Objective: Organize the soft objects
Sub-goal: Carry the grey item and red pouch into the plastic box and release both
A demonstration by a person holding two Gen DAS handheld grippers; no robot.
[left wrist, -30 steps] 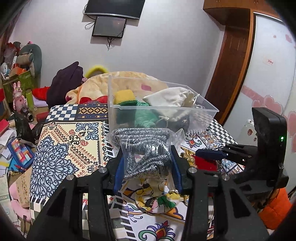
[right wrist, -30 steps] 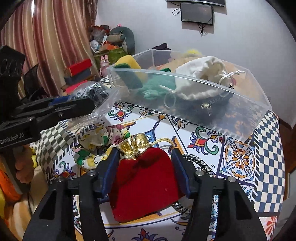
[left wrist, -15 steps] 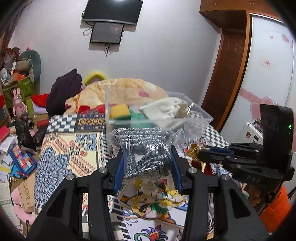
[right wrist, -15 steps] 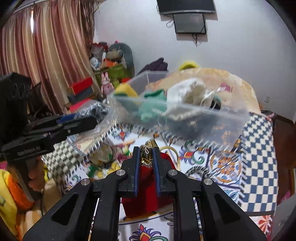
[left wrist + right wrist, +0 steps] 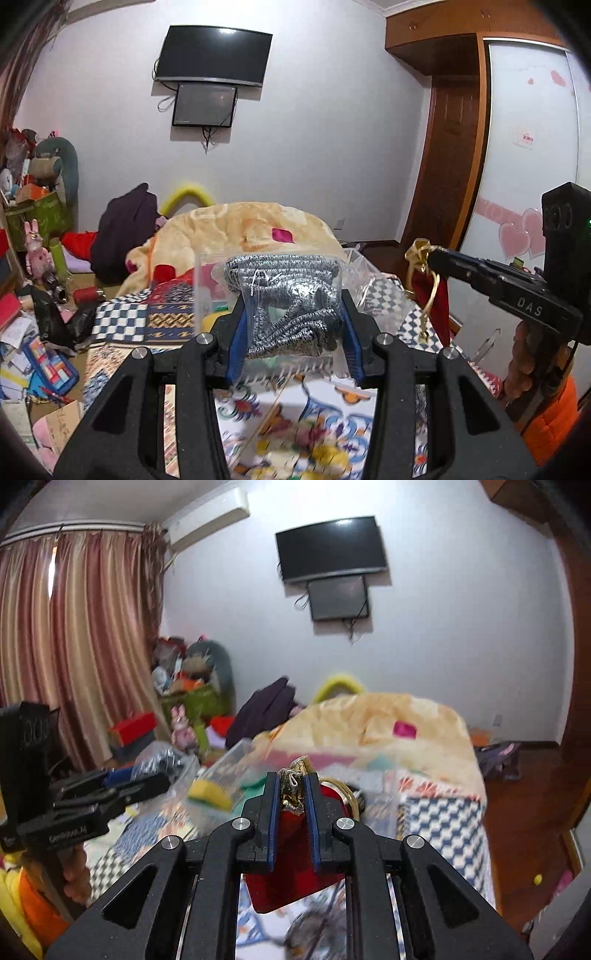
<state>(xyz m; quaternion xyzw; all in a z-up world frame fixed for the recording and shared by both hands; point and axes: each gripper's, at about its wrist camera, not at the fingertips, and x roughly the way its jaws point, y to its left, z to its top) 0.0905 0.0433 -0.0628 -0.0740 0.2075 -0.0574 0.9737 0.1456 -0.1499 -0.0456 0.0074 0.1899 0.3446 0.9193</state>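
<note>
My left gripper [image 5: 292, 314] is shut on a clear plastic bag of grey knitted fabric [image 5: 288, 295] and holds it up above the patterned table. My right gripper [image 5: 292, 786] is shut on the gold neck of a red velvet drawstring pouch [image 5: 291, 878], which hangs below the fingers. The pouch [image 5: 424, 280] and the right gripper [image 5: 432, 258] also show in the left wrist view, at the right. The clear plastic bin [image 5: 236, 753] with a yellow sponge [image 5: 208, 794] and other soft items sits ahead, partly hidden behind both grippers. The left gripper [image 5: 162, 779] shows at the left of the right wrist view.
The table wears a colourful patterned cloth [image 5: 125, 325]. A floral fabric piece [image 5: 314, 450] lies on it below the left gripper. A beige blanket heap [image 5: 240, 232] lies behind the bin. Clutter of boxes and toys [image 5: 37, 258] fills the floor at the left.
Both grippers have risen well above the table with their loads. The right gripper shut on the red pouch's gold neck and lifted it. The bin now sits low in both views.
</note>
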